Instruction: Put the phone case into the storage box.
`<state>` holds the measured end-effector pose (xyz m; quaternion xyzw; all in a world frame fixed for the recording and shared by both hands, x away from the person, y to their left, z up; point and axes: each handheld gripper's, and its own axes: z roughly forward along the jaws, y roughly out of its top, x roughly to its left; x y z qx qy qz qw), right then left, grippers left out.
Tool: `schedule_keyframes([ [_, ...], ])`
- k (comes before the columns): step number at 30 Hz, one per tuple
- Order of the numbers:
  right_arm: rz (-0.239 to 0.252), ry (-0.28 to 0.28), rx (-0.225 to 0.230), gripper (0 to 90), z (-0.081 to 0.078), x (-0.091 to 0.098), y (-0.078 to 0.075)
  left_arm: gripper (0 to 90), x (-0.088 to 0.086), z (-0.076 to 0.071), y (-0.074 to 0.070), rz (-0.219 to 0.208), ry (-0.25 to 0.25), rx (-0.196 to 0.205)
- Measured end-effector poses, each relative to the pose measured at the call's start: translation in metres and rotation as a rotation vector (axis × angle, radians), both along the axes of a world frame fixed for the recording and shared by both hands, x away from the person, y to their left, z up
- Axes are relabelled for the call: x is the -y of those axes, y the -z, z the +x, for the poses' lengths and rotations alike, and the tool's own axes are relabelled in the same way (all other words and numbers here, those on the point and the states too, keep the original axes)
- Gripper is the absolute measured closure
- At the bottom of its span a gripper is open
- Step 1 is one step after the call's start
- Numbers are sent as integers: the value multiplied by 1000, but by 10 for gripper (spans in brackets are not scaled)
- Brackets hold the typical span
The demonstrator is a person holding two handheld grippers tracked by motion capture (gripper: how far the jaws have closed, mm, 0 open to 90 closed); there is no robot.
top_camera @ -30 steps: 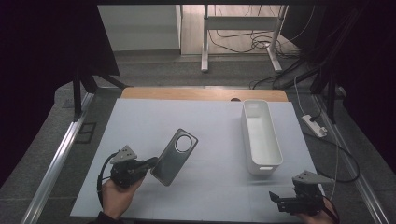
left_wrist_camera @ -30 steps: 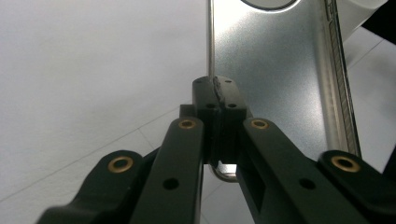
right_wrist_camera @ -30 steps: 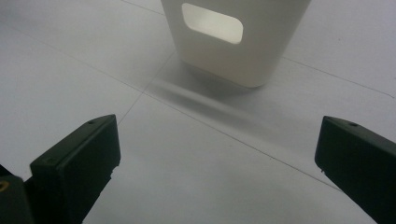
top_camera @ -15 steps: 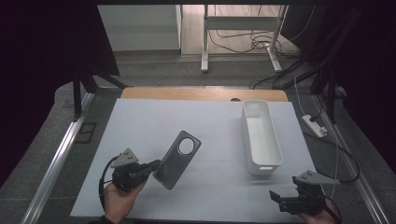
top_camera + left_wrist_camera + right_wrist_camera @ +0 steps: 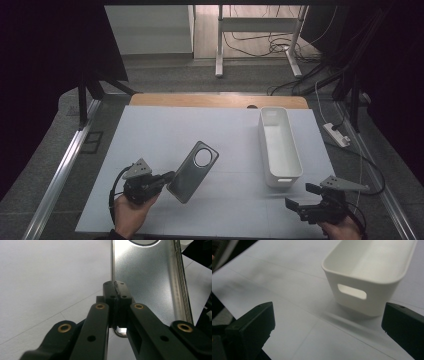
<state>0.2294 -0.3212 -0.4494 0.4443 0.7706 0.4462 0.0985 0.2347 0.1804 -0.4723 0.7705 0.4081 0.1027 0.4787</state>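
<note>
A grey phone case [image 5: 193, 171] with a round camera hole is lifted off the white table mat [image 5: 165, 125], tilted up. My left gripper [image 5: 169, 176] is shut on the case's near edge. In the left gripper view the closed jaws [image 5: 116, 290] pinch the thin rim of the case [image 5: 145, 275]. A long white bin [image 5: 278, 145] stands empty at the right of the mat. My right gripper [image 5: 303, 196] hovers open near the mat's front right corner. In the right gripper view the bin [image 5: 372, 272] with its handle slot lies ahead of the gripper [image 5: 328, 320], whose jaws stand wide apart.
A wooden table edge [image 5: 215, 100] runs along the far side of the mat. Metal rails [image 5: 60, 170] flank the table. A white power strip [image 5: 338, 134] and cables lie on the floor at the right. Desk legs [image 5: 219, 45] stand farther back.
The left gripper with the phone case has shifted very slightly; the case stays tilted in the same place. The right gripper has barely moved.
</note>
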Motion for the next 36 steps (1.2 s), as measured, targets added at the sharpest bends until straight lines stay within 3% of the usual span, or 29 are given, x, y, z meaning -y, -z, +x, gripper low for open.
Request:
schedule_keyframes([
  [1, 31, -1, -9, 0, 2, -1, -4, 891, 0, 0, 0, -1, 0, 1],
  [7, 73, -15, -30, 0, 9, -3, -10, 892, 1, 1, 0, 1, 4, 2],
  [17, 50, -59, -36, 0, 28, -18, -15, 892, 7, 4, 0, 10, 21, 9],
  [22, 106, -80, -52, 0, 35, -25, -17, 891, 7, 4, 0, 9, 25, 9],
  [25, 86, -86, -62, 0, 40, -31, -15, 892, 8, 4, 1, 10, 26, 7],
  [36, 93, -113, -90, 0, 48, -46, -14, 891, 12, 6, 0, 12, 34, 10],
])
